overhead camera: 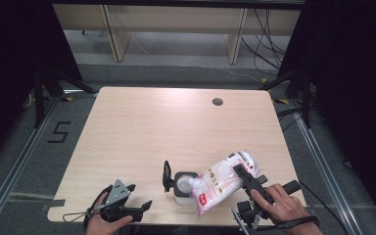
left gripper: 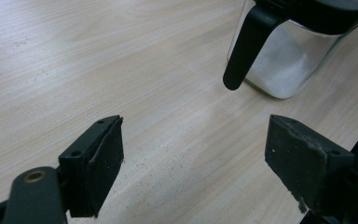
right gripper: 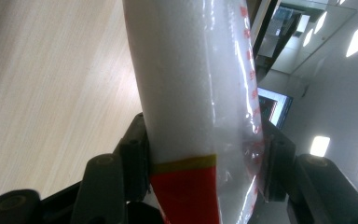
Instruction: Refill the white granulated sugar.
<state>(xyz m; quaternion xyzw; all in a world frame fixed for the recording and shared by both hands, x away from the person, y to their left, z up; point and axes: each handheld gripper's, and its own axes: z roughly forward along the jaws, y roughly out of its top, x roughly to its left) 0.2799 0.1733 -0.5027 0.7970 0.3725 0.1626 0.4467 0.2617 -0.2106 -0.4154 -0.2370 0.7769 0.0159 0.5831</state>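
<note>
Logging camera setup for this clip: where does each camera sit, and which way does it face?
High view: above the person's side, looking forward and down on the table; both hands and forearms show.
Left gripper view: on the left gripper, low over the wood, facing the jar; its open jaws show.
Right gripper view: on the right gripper, looking along the bag it clamps.
Shared: the jar appears in the high and left gripper views.

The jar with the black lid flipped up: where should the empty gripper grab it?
Best around the clear body of the jar, below its black collar, coming level from the left gripper's side. The body is squarish and upright, so the open jaws could likely close on flat walls. The bag tilts over the jar's mouth, and the lid stands up, so avoid the top.
</note>
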